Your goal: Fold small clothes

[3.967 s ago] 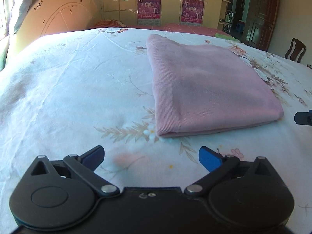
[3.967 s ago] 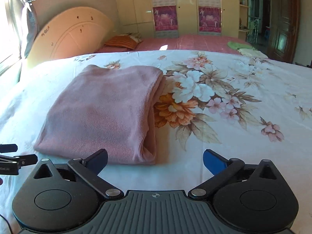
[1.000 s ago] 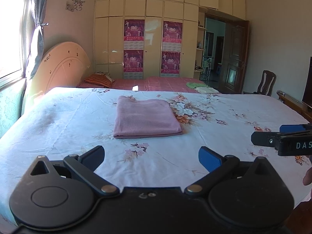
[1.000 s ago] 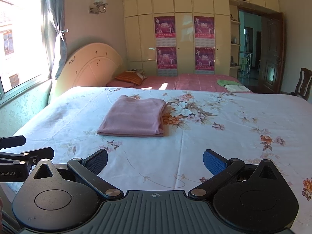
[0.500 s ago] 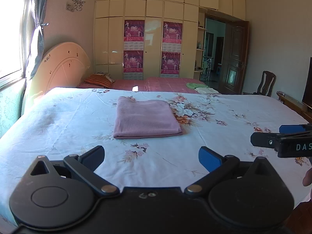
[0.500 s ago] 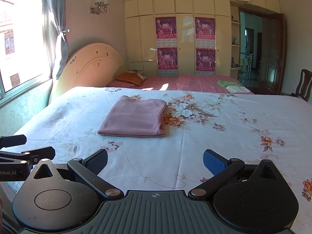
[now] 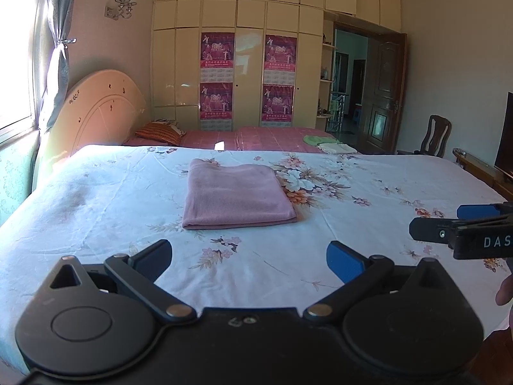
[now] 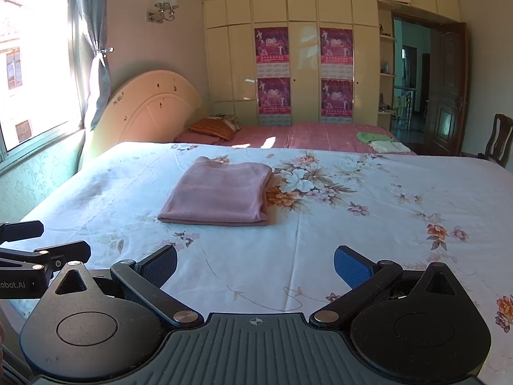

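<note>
Pink knit garment (image 7: 237,197) lies folded into a neat rectangle on the floral bedsheet (image 7: 368,224), towards the middle of the bed, flat, with its folded edge facing the cameras. Nothing touches it.

Left gripper (image 7: 248,256): held above the near edge of the bed, well apart from the garment. Jaws stand wide apart; nothing between them. Blue pad visible on one fingertip (image 7: 344,261).

Right gripper (image 8: 255,264): likewise above the near edge, well short of the garment. Jaws spread wide, empty.

Each gripper shows at the margin of the other's view.

Beyond the bed: cream headboard (image 8: 150,109), second bed with a pink cover (image 8: 320,136), wardrobe (image 8: 304,64) carrying magenta posters.
</note>
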{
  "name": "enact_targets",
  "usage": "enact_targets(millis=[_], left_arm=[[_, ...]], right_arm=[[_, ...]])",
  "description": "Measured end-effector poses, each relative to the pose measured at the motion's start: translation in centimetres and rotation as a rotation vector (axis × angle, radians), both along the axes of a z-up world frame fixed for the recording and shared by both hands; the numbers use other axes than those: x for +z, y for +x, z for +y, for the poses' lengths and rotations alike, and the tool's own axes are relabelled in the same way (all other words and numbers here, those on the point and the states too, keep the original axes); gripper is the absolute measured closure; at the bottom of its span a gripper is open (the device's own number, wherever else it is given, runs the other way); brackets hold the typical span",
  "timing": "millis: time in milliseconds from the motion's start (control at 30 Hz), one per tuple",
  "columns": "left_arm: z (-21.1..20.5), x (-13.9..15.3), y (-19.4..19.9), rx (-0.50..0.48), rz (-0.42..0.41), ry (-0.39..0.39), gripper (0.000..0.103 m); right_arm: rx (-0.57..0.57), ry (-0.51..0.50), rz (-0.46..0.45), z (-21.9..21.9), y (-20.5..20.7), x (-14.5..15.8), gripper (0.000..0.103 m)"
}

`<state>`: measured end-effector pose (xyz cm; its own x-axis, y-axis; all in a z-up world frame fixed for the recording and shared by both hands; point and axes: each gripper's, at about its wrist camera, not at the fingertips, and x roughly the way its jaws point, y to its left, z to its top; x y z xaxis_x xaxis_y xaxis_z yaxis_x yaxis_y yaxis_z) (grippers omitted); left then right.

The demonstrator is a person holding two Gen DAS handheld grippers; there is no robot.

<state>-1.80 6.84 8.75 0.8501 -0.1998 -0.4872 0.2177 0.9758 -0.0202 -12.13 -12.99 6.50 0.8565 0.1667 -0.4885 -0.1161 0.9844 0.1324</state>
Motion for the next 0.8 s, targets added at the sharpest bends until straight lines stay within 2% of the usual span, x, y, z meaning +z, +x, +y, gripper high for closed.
enact_targets(millis=[800], left_arm=[[-0.07, 0.54, -0.43, 0.034, -0.027, -0.015, 0.000]], right_arm=[[0.045, -0.001, -0.014, 0.07, 0.51, 0.10, 0.000]])
